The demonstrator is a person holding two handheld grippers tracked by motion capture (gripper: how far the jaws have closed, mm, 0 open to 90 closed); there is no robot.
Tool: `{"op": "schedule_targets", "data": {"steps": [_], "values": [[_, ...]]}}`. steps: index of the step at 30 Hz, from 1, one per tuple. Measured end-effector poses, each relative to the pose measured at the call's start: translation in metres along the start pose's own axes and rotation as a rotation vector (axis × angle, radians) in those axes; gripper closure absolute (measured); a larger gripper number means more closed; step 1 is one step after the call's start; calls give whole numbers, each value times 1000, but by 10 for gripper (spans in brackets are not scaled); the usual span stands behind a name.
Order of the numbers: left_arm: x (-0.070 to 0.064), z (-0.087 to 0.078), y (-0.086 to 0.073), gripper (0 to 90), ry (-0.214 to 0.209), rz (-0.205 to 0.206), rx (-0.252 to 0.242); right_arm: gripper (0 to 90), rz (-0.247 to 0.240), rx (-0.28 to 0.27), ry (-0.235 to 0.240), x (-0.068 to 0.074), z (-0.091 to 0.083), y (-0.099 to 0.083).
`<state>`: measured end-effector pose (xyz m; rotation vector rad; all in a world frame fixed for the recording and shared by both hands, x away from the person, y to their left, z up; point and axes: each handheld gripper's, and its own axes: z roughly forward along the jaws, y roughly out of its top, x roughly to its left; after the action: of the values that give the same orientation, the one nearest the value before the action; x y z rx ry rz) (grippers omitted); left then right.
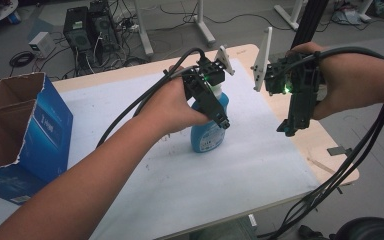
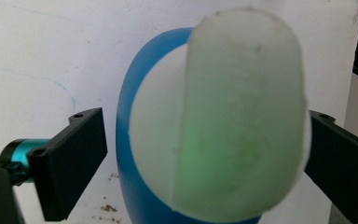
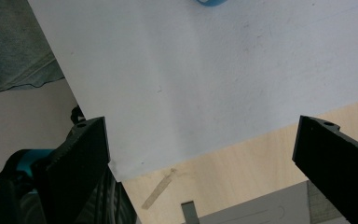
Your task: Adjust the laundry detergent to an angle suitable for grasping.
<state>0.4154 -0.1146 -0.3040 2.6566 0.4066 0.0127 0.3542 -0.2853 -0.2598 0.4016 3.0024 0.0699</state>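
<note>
I have the blue plastic detergent bottle with the white cap (image 1: 209, 131) standing upright near the middle of the white sheet covering the worktop (image 1: 180, 175); my left claw (image 2: 205, 154) hangs directly over it, jaws spread with one to either side of the white cap (image 2: 242, 112), neither touching as far as I can tell; the right claw (image 3: 200, 158) is held off to the right over the edge of the sheet, jaws wide apart and holding nothing.

I judge the bottle to be rigid but slightly yielding plastic, smooth and probably slick under hard jaws; if it is filled it will be bottom-heavy and may swing when lifted by the top; it is not fragile, though a tip-over could leak. The cap is broad and oval; I would close across its narrower sides, or lower to the neck just beneath where the shoulder gives a ledge against slipping.

Around it: an open blue cardboard box (image 1: 20, 135) stands at the left of the worktop, well apart from the bottle; bare pale wood (image 3: 242, 172) shows at the right beyond the sheet; dark flecks of dirt (image 2: 107, 208) lie on the sheet near the bottle's base. Nothing stands between the left claw and the bottle; my own trailing cable (image 1: 145, 95) runs behind the left hand and could drag.
</note>
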Motion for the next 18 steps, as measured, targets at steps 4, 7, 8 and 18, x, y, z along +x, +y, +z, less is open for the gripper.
{"op": "schedule_targets", "data": {"steps": [4,7,8,18], "values": [[0,1,0,54,6,4,-3,29,-2,3,-1,0,0,-1],[-1,2,0,54,10,2,-4,29,0,2,1,0,1,-1],[-1,2,0,54,10,2,-4,29,0,2,1,0,1,-1],[-1,5,0,120,29,-1,7,29,-1,2,3,-1,2,0]]}}
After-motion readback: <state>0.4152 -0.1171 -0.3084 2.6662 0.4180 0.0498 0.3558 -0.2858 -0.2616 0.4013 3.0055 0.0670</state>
